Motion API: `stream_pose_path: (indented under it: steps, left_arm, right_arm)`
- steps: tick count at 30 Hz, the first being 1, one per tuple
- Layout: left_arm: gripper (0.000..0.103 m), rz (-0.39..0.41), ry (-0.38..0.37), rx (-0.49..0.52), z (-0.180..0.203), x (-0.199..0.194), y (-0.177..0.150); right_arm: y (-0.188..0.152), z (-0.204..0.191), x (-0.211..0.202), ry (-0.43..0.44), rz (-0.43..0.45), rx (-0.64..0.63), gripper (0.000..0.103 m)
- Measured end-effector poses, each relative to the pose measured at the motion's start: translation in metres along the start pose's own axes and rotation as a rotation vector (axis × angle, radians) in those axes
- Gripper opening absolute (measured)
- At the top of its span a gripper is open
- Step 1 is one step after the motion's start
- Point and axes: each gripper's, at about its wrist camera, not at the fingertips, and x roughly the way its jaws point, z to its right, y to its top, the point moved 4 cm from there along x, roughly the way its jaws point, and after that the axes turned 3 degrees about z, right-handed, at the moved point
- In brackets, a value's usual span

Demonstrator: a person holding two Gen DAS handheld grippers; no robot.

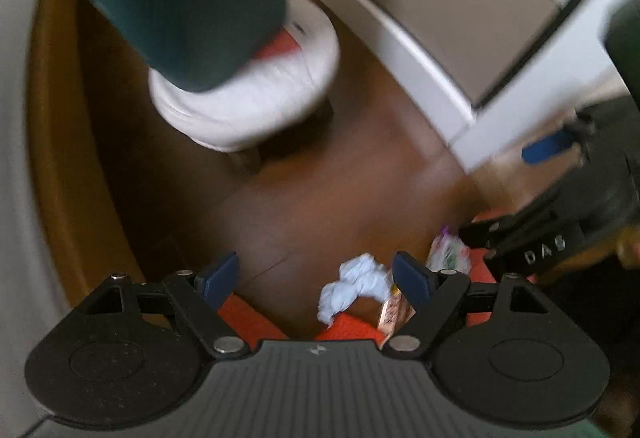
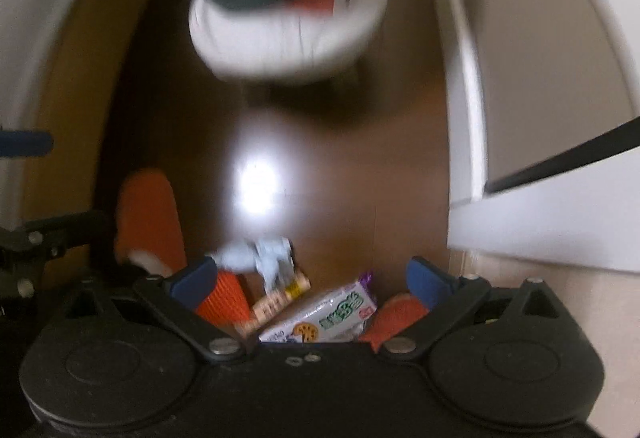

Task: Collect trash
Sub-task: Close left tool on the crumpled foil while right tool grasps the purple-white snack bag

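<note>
Judging from the floor, collection was unfinished: crumpled tissue (image 1: 356,288), cookie wrapper (image 2: 326,314) and small box (image 2: 280,298) lay uncollected, left gripper (image 1: 316,278) and right gripper (image 2: 310,282) both spread wide, empty.

Dim indoor light, heavy motion blur in both views, a white glare patch on the brown floor (image 2: 260,190), strong fisheye bending toward the edges.

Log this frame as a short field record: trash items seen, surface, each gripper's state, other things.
trash: crumpled tissue; cookie wrapper; small snack box
surface: brown wooden floor
left gripper: open, empty
right gripper: open, empty
other: white round stool; orange slippers
image quality: motion-blurred
</note>
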Motion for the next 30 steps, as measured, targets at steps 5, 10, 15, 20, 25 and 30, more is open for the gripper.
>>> stream_pose_path:
  steps: [5, 10, 15, 20, 25, 30]
  left_arm:
    - [0.083, -0.055, 0.003, 0.137, 0.016, 0.056, -0.015]
    - [0.083, -0.099, -0.026, 0.280, 0.036, 0.110, -0.026]
    - [0.083, -0.162, -0.085, 0.310, 0.045, 0.163, -0.041]
    - [0.083, -0.219, -0.117, 0.361, 0.049, 0.202, -0.057]
    - [0.083, -0.266, -0.146, 0.314, 0.042, 0.236, -0.069]
    - [0.083, -0.283, -0.157, 0.351, 0.049, 0.261, -0.080]
  right_arm:
    - [-0.009, 0.011, 0.063, 0.001, -0.151, 0.066, 0.100]
    - [-0.006, 0.023, 0.112, 0.012, -0.252, 0.123, 0.099]
    - [-0.012, 0.040, 0.161, 0.043, -0.372, 0.251, 0.096]
    - [-0.028, 0.043, 0.195, 0.070, -0.465, 0.331, 0.093]
    - [-0.046, 0.039, 0.228, 0.053, -0.535, 0.372, 0.085]
    - [-0.052, 0.038, 0.248, 0.038, -0.553, 0.392, 0.085]
